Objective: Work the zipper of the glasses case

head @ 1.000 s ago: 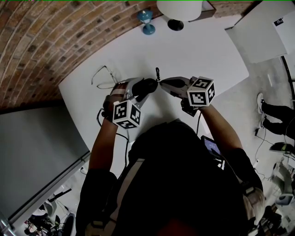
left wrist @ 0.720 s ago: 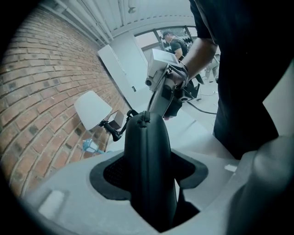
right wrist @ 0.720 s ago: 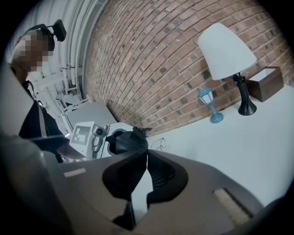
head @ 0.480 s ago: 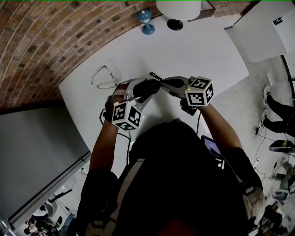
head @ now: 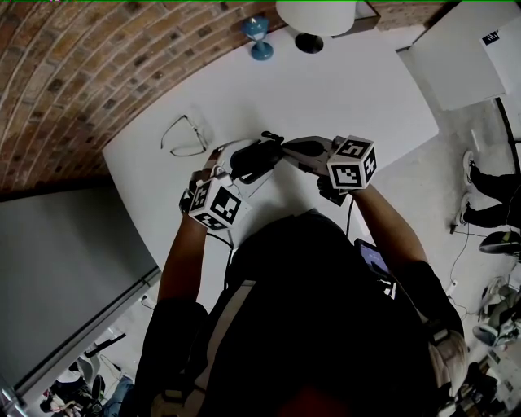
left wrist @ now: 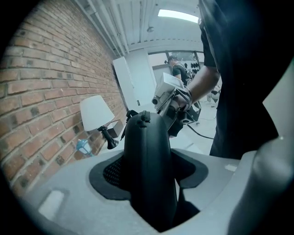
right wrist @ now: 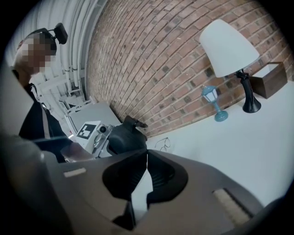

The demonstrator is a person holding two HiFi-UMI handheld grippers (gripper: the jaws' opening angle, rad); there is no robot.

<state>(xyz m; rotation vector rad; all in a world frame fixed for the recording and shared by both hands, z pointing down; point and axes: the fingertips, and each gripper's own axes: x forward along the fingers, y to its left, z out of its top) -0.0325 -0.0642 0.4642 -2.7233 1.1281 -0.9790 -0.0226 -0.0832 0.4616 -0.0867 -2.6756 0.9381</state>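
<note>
The black glasses case (head: pixel 256 155) is held above the white table (head: pixel 342 89), with my left gripper (head: pixel 236 163) shut across its body. In the left gripper view the case (left wrist: pixel 149 183) fills the gap between the pads and stands upright. A small zipper pull (head: pixel 271 137) sticks out of its top end. My right gripper (head: pixel 285 149) is shut, its tips right by that end of the case. In the right gripper view the shut right gripper (right wrist: pixel 146 158) shows nothing between its tips, and the case (right wrist: pixel 126 137) sits just beyond them.
A pair of glasses (head: pixel 183 137) lies on the table to the left. A white lamp (head: pixel 316 16) and a small blue lantern (head: pixel 259 37) stand at the far edge by the brick wall, next to a brown box (right wrist: pixel 268 78). A person (left wrist: pixel 177 69) stands in the background.
My left gripper has rolled and tilted, turning the case; its marker cube has shifted left. The zipper pull has swung from upright to leaning left. The right gripper has stayed still.
</note>
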